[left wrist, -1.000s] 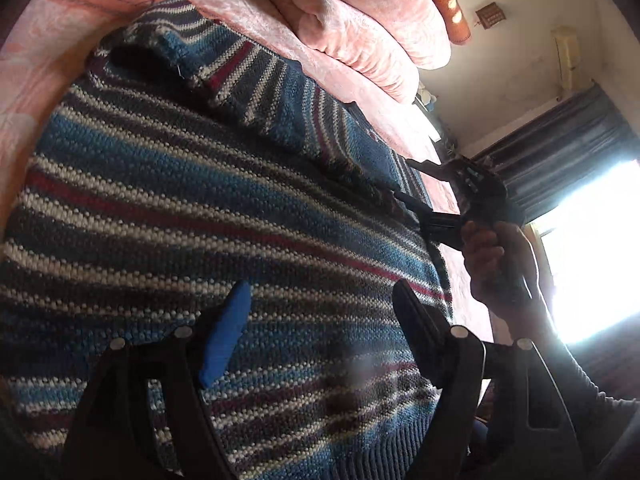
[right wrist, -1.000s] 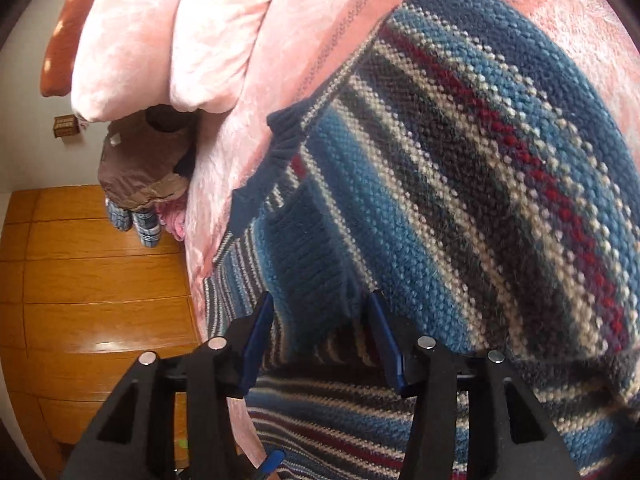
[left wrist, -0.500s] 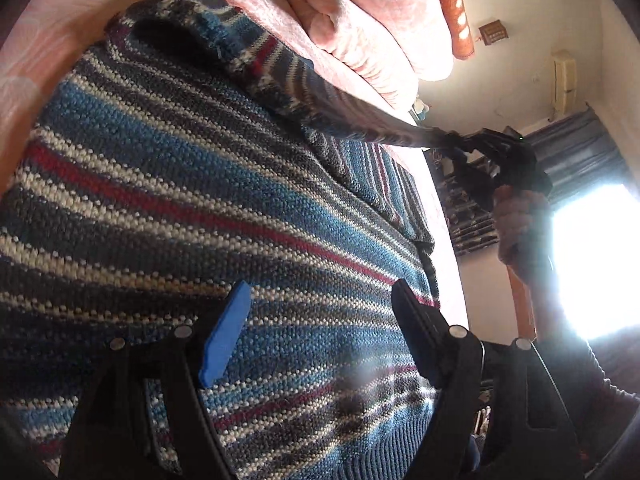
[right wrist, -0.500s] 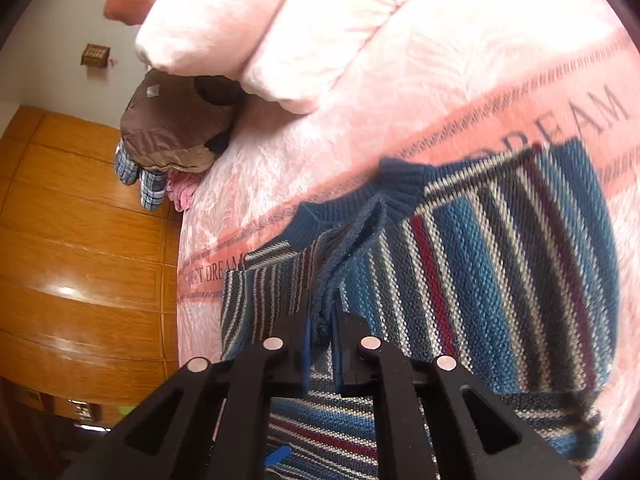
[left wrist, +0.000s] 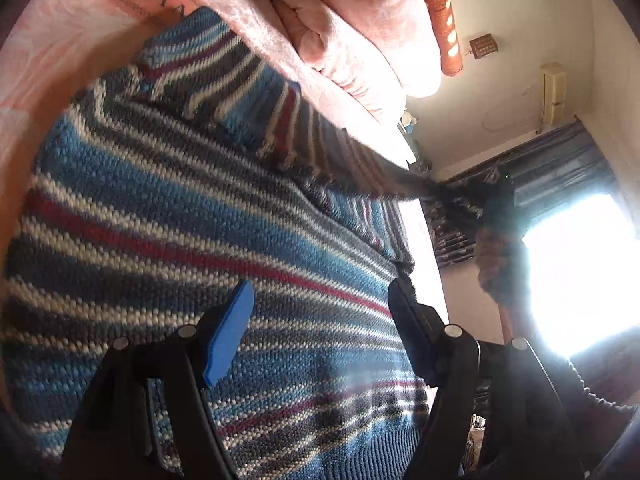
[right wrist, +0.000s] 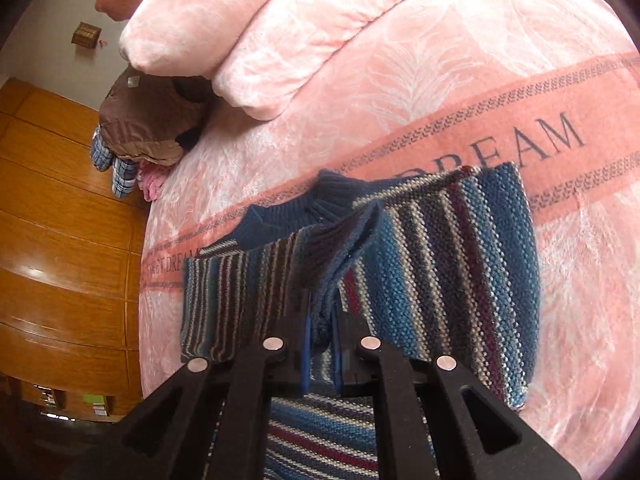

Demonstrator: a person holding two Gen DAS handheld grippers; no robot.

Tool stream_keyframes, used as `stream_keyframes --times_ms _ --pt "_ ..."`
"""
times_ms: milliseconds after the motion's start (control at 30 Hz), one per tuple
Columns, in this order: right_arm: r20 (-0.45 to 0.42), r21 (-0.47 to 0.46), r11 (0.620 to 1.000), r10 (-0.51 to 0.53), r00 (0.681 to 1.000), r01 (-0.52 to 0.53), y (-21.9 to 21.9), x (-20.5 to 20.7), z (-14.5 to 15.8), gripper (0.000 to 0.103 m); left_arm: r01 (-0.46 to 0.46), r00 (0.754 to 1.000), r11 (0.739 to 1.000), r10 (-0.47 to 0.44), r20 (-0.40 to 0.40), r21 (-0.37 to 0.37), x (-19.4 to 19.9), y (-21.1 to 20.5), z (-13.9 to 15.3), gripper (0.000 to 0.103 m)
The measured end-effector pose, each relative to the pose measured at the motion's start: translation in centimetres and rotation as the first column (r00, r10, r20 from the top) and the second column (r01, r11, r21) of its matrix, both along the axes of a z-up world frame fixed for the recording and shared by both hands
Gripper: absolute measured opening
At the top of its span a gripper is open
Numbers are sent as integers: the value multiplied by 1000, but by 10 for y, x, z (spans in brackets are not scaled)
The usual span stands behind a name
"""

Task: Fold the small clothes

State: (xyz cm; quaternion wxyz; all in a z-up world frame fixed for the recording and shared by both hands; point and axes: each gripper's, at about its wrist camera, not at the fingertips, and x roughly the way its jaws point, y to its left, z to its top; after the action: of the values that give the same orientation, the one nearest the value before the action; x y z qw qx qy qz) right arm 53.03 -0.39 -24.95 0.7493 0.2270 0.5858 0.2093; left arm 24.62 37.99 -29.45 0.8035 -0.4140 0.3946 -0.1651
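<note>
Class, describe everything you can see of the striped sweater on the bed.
The sweater is a chunky knit with blue, white, grey and dark red stripes and a ribbed blue collar. It lies on the pink bedspread, partly over its printed band. The right gripper is shut on a bunched fold, lifting it off the body. The left gripper hangs open over the lower part; whether it touches is unclear.

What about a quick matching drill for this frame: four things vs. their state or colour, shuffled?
Things:
1. left gripper
2. right gripper
3. striped sweater
4. bedspread

States:
A. pink, printed with DREAM
B. shut on a pinched fold of knit
C. open, over flat fabric
D. partly lifted, the rest lying on the bed

Pairs: 1-C, 2-B, 3-D, 4-A
</note>
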Motion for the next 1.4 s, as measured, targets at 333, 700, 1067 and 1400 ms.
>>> stream_keyframes --times_ms 333,700,1067,1400 --pt "28 -21 997 -79 996 80 -37 -4 -37 23 7 1000 999 -6 -27 49 133 60 26 69" --pt "-127 127 991 -19 992 35 -21 21 -93 0 98 958 992 -73 -279 75 226 73 -29 58" --pt "-142 156 988 19 990 4 -17 -14 -87 9 294 918 953 -262 -299 67 182 30 -32 59" --pt "-157 223 975 59 986 -22 -93 -183 -15 46 271 933 963 -265 -245 -12 -6 62 52 74"
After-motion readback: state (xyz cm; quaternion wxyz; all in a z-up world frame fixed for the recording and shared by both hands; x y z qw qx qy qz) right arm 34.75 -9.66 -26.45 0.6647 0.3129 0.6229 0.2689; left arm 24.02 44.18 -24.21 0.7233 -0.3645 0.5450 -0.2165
